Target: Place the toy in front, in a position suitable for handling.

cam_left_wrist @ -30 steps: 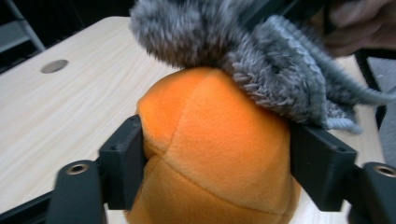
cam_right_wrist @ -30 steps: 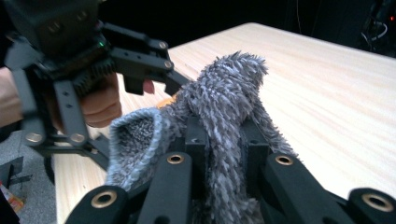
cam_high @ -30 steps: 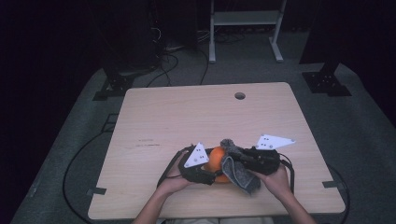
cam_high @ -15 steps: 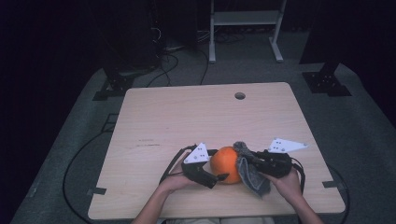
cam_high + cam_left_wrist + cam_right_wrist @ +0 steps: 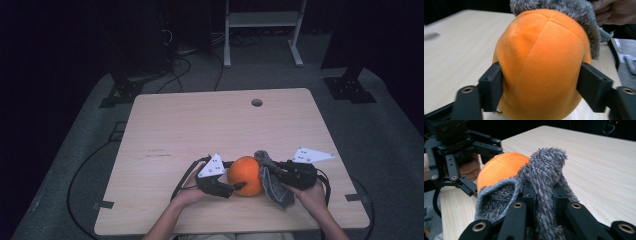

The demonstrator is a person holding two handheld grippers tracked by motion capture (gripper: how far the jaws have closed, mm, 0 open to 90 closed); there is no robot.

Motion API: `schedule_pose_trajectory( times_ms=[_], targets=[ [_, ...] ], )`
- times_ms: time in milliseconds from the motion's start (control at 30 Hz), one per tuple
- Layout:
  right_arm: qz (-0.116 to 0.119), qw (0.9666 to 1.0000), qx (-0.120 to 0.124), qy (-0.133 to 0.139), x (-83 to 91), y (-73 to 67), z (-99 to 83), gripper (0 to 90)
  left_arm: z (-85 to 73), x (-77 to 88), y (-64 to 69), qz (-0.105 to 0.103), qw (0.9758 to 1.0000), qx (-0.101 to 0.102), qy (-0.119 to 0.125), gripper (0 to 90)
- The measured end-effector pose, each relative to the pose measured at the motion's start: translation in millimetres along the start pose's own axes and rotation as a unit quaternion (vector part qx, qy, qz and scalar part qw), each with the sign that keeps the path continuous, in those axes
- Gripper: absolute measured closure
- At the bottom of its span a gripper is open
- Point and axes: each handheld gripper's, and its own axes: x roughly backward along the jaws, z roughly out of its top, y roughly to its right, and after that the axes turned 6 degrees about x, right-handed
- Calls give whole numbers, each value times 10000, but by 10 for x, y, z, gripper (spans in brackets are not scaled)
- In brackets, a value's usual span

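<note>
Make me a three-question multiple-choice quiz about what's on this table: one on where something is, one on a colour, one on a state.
1. Where does the orange plush ball sit?
A. by the table's far edge
B. near the person's edge, between the two tools
C. on the floor

2. What colour is the fuzzy cloth?
A. grey
B. green
C. red

3. How is the right tool?
A. wide open
B. lying on the floor
C. shut on the cloth

Answers: 1 B, the high view shows it between the left tool and the right; 2 A, grey pile; 3 C, the right gripper view shows its jaws pinching the cloth.

The plush ball [image 5: 246,175] lies between left gripper [image 5: 239,187] and cloth [image 5: 274,180].
</note>
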Motion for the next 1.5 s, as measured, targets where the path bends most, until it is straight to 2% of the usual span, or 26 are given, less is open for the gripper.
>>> schedule_pose_trajectory(
  times_ms=[67,133,200,267,333,400,500,567,600,667,733,767,833,867,900,967,1033,1067,1100,1133,1200,1333,1400,1433,1467,1500],
  targets=[
    [8,10000,34,62,-17,-9,52,770,51,25,25,261,9994,-171,-180,316],
    [45,9998,145,103,-56,-64,114,771,59,21,41,539,9975,-313,-343,317],
    [196,9994,250,114,-105,-138,179,770,42,8,38,637,9966,-307,-422,317],
    [345,9981,480,145,-179,-265,279,770,35,6,45,611,9970,-256,-397,317],
    [470,9969,599,196,-241,-346,369,770,46,20,57,547,9974,-241,-398,317],
    [419,9963,734,165,-288,-370,429,771,42,32,66,414,9980,-133,-452,317],
    [363,9973,640,52,-315,-288,396,772,6,38,61,250,9985,-97,-476,289],
    [303,9977,612,29,-293,-248,346,772,-14,35,28,104,9994,-53,-325,233],
    [218,9978,626,15,-266,-228,316,772,-28,30,-9,81,9997,-72,-230,185],
    [161,9987,484,43,-175,-151,254,771,-44,-31,-52,170,9993,-14,-330,84],
    [205,9988,440,65,-126,-109,216,771,-66,-127,-67,162,9991,35,-397,60],
    [223,9989,417,54,-116,-108,203,771,-70,-177,-67,78,9991,53,-424,59],
    [223,9987,447,30,-114,-119,194,771,-69,-217,-58,10,9990,39,-444,108],
    [146,9984,538,-30,-106,-154,189,770,-58,-221,-15,111,9992,-123,-351,156],
    [105,9983,580,-16,-96,-164,192,771,-53,-201,4,193,9993,-148,-269,220],
    [118,9982,580,45,-66,-188,218,771,-36,-175,36,320,9989,-207,-257,282],
    [218,9975,663,98,-76,-250,268,771,-17,-167,67,457,9980,-339,-289,312],
    [327,9968,710,140,-99,-294,300,771,-5,-161,81,501,9975,-380,-311,316],
    [327,9968,710,140,-99,-294,300,771,-5,-161,81,501,9975,-380,-311,320],
    [420,9953,862,126,-161,-400,364,771,9,-131,101,571,9971,-432,-275,328],
    [376,9946,957,149,-201,-423,404,771,13,-54,99,674,9966,-408,-241,340],
    [292,9978,584,149,-247,-255,390,771,14,131,91,780,9959,-387,-228,347],
    [491,9982,273,210,-308,-186,371,771,9,178,85,914,9944,-419,-323,347],
    [506,9981,258,227,-342,-196,378,771,9,178,85,914,9944,-419,-323,347],
    [521,9979,303,232,-375,-223,396,771,1,211,76,1073,9921,-497,-431,348],
    [564,9975,331,251,-408,-256,420,771,-5,224,74,1159,9909,-512,-455,348]
  ],
)
